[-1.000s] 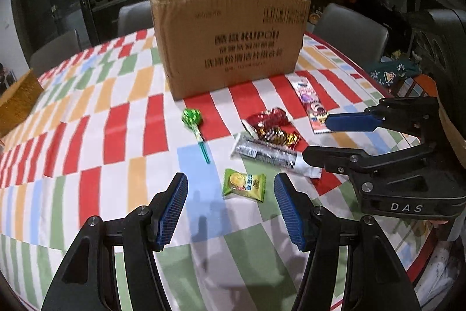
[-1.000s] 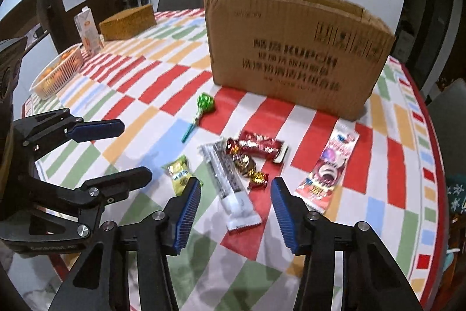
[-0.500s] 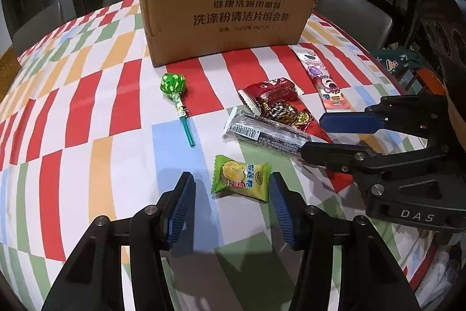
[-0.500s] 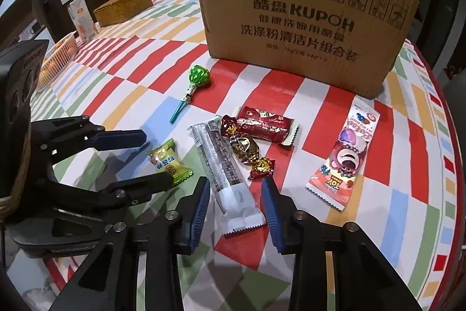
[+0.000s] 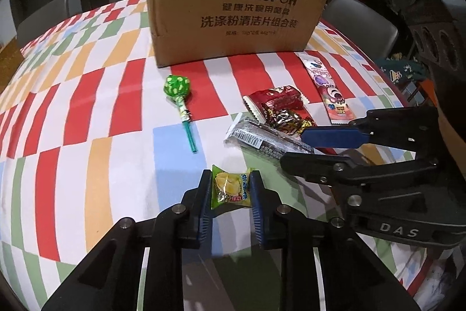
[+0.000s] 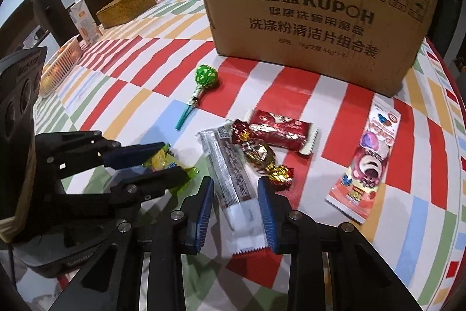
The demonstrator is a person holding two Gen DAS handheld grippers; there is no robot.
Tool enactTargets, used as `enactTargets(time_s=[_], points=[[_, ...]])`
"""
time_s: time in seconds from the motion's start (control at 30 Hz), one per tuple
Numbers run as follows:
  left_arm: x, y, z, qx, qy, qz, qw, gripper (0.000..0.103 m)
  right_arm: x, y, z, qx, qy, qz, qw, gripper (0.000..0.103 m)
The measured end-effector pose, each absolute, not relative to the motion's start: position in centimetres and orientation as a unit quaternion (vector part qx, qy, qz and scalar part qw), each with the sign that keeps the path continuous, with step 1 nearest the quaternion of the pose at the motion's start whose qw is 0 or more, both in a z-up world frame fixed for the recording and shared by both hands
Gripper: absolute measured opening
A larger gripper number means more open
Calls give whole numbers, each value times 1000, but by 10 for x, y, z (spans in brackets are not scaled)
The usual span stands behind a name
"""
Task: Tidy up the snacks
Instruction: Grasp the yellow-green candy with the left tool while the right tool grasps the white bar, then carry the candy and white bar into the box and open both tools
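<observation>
My left gripper [image 5: 230, 188] is shut on a small green durian candy [image 5: 230, 188] on the checked tablecloth; it also shows in the right wrist view [image 6: 163, 162]. My right gripper [image 6: 236, 203] is open, its fingers on either side of the near end of a long silver snack bar [image 6: 230, 174], apart from it. A green lollipop [image 5: 177, 89], a red wrapped bar [image 6: 279, 131], gold-foil candies [image 6: 259, 153] and a pink strip packet [image 6: 370, 159] lie nearby. A brown cardboard box [image 5: 233, 2] stands behind them.
A woven basket [image 6: 125, 9], a carton [image 6: 84, 22] and a white tray of oranges [image 6: 58, 66] stand at the far left. Grey chairs [image 5: 361, 25] stand behind the table. The table edge runs close on the right.
My left gripper moved forward and closed on the green candy. My right gripper moved down and forward around the silver bar's end and narrowed somewhat.
</observation>
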State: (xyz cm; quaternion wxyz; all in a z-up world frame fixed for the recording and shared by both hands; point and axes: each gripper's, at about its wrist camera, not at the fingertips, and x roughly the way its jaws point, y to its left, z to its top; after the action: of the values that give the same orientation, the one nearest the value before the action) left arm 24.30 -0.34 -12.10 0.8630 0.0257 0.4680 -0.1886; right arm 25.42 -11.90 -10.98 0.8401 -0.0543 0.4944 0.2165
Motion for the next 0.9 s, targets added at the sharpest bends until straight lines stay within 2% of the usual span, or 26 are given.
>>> enactTargets(time_s=[0.3,0.37,0.53,0.9], points=[[233,13,-109,4,459,-157,875,25,264,-104,-116,-62,498,216,838,30],[231,15,-107,1,455,-151,878,25,265,-102,-116,-68,495,211,840,22],[225,20,-97,-9,444,-142,885,25,259,-102,-112,-66,491,214,842,20],[213,20,-54,-22,396,-141,907,25,231,-121,-57,-32,432,201,879,20]])
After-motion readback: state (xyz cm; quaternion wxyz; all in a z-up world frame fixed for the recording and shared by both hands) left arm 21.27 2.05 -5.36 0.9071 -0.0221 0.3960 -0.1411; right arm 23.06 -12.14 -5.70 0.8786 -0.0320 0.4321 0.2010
